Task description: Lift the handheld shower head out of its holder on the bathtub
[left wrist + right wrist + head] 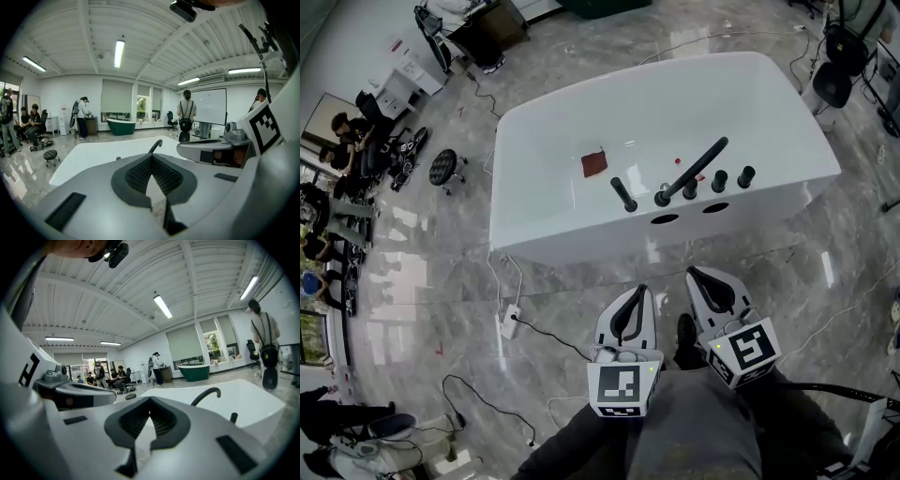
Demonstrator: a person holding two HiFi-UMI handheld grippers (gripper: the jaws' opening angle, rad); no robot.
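A white bathtub (581, 239) stands on the marble floor ahead of me. On its near rim are a black spout (623, 194), the long black handheld shower head (697, 167) leaning in its holder (662, 198), and three black knobs (719, 180). A red square (594, 164) lies inside the tub. My left gripper (636, 292) and right gripper (697, 276) are side by side, short of the tub, both shut and holding nothing. In the left gripper view a curved black fixture (155, 146) rises beyond the gripper (151, 159). The right gripper view shows the gripper (150, 401) with the same fixture (206, 394) behind it.
A power strip (510, 323) and cables lie on the floor left of my legs. A black stool (443, 167) and seated people (342, 131) are at far left, a chair (832, 84) at far right. A green tub (120, 125) and a standing person (186, 117) are far behind.
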